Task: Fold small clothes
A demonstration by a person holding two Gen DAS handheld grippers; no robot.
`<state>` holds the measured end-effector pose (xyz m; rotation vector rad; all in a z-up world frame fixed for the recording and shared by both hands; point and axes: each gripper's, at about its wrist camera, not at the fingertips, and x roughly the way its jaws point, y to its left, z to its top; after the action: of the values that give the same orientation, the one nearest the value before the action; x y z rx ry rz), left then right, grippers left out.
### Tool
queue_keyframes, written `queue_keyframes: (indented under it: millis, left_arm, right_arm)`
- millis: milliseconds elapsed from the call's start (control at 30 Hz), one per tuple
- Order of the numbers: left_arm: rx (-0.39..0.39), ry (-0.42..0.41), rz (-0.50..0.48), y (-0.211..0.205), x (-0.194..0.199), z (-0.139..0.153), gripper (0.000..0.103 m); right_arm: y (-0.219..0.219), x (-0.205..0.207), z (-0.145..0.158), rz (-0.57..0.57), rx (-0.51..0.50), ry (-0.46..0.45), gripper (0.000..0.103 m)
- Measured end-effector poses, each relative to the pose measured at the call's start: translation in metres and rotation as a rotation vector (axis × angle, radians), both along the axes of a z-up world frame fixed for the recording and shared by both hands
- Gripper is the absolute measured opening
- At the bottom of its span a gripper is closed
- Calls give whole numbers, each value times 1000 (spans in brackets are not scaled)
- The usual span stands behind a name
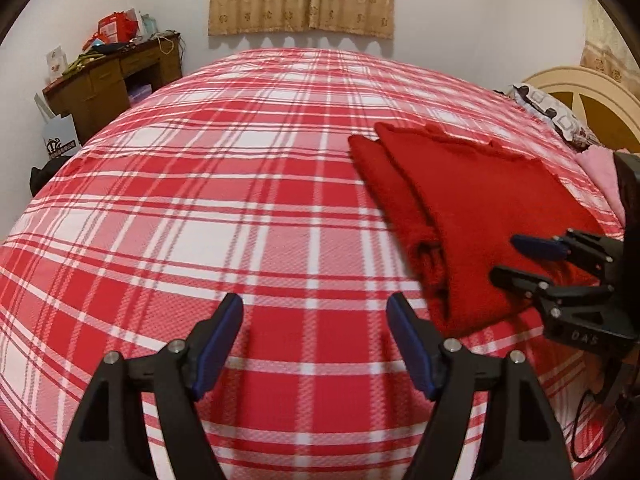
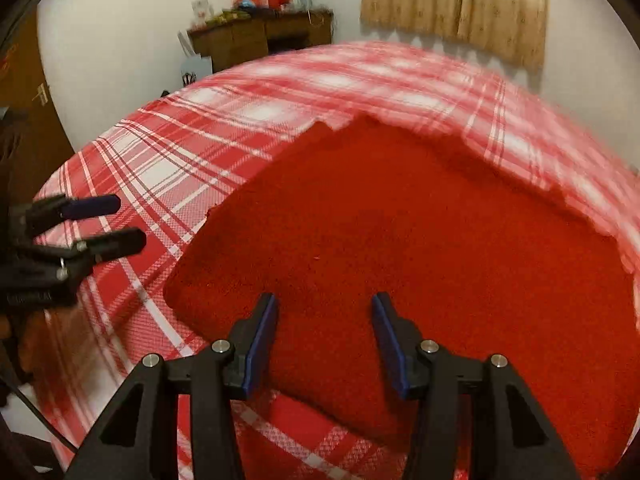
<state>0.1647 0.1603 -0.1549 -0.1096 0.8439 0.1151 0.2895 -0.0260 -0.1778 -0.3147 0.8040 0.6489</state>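
Observation:
A red knitted garment [image 1: 460, 208] lies folded on the right part of the plaid bed; in the right wrist view the garment [image 2: 400, 240] fills the middle. My right gripper [image 2: 325, 304] hovers over its near edge with jaws apart, and the pads do not press the cloth. In the left wrist view the right gripper [image 1: 507, 258] reaches in from the right over the garment's near corner. My left gripper [image 1: 315, 308] stands open above bare bedspread, to the left of the garment, with nothing between its fingers. The left gripper [image 2: 130, 222] also shows at the left edge of the right wrist view.
The bed wears a red and white plaid cover [image 1: 200, 200]. A pillow [image 1: 548, 112], a cream headboard [image 1: 592, 96] and pink cloth [image 1: 600, 168] lie at the far right. A cluttered wooden desk [image 1: 112, 80] and a paper bag [image 1: 60, 140] stand beyond the bed's left side.

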Motion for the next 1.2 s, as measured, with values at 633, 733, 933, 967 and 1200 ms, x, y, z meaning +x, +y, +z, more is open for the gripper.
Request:
queue_keyframes:
  millis: [633,733,933,967,1200]
  left_arm:
    - [39,80,-23,16,18,-19,91]
    - [32,83,-28,17,23,-19,91]
    - [-149,31,-61,32,36,-11,91]
    - [-171,17,-66,33,38,-9,91]
    - [-206,-34,-106,23,63,0,91]
  right_arm:
    - [10,-44,3,106,-87,-108,51]
    - [18,-46,0,112,-107,-127,51]
    - [29,-53,3,134,-115,-193,51]
    - [31,-54,3,136,-121,-211,51]
    - [40,-52,2,128,-148,-248,51]
